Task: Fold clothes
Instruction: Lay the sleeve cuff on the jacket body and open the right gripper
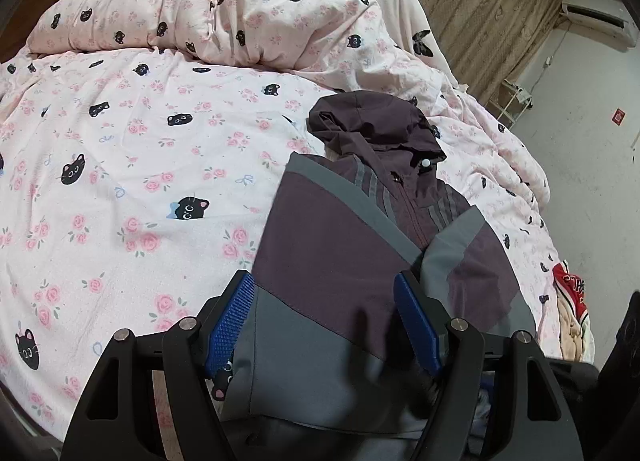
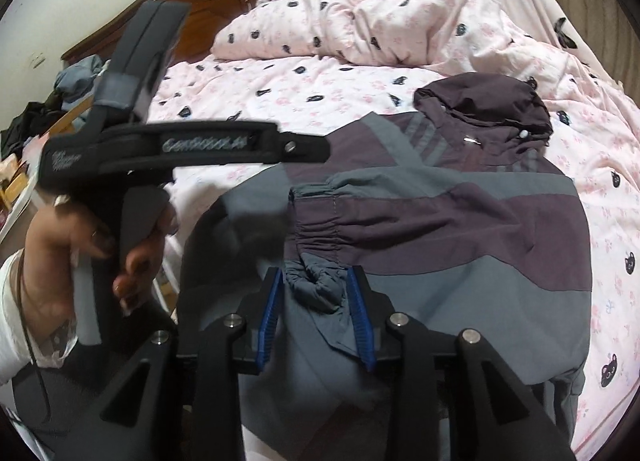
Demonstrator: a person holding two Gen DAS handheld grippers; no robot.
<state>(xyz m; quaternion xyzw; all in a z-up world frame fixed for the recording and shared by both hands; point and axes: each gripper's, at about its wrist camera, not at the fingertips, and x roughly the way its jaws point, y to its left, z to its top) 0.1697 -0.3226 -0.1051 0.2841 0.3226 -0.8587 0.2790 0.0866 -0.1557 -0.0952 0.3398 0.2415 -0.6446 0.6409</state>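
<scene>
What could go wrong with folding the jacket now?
The gray cuff sits bunched between the right gripper pads, which look loose, so it may slip out and the sleeve could flop back. The left gripper hangs open over the jacket, holding nothing, so the folded sleeves may shift.

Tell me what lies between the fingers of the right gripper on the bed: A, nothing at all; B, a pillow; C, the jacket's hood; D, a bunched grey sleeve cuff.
D: in the right wrist view the right gripper has the grey sleeve cuff of the jacket bunched between its blue pads, while the hood lies far off at the top of the jacket.
</scene>
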